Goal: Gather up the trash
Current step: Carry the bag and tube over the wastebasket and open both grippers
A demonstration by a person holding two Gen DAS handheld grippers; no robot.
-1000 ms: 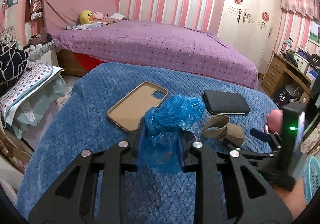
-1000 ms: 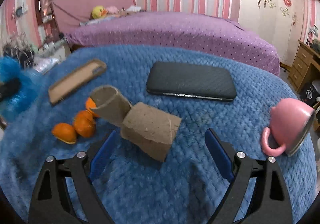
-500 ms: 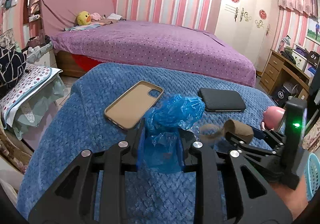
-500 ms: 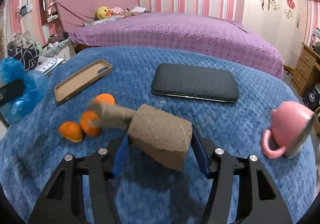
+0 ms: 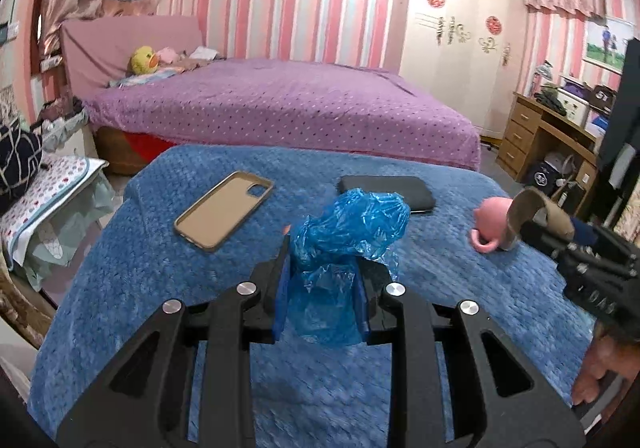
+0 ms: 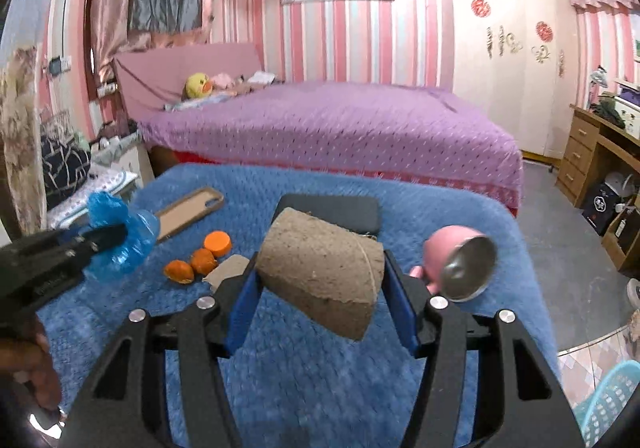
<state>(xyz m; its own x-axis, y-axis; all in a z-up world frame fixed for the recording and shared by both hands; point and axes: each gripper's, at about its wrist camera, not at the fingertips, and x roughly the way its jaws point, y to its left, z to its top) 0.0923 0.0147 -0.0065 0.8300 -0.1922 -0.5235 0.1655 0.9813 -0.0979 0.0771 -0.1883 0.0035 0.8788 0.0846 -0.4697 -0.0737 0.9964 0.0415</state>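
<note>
My left gripper (image 5: 322, 290) is shut on a crumpled blue plastic bag (image 5: 344, 240), held above the blue blanket (image 5: 132, 280); it shows again at the left of the right wrist view as the blue bag (image 6: 120, 236). My right gripper (image 6: 320, 290) is shut on a brown cardboard tube (image 6: 320, 270), lifted off the blanket; the same tube (image 5: 528, 213) appears at the right of the left wrist view. Three orange peel pieces (image 6: 198, 258) and a small cardboard scrap (image 6: 230, 268) lie on the blanket below.
A tan phone case (image 5: 224, 213), a black wallet (image 5: 386, 191) and a tipped pink mug (image 6: 452, 260) lie on the blanket. A purple bed (image 5: 280, 107) stands beyond. A light blue basket (image 6: 612, 404) sits on the floor at lower right, a wooden desk (image 6: 596, 155) further right.
The right gripper closed on the cardboard tube and lifted it up off the blanket. The left gripper, still holding the blue bag, moved back and slightly up.
</note>
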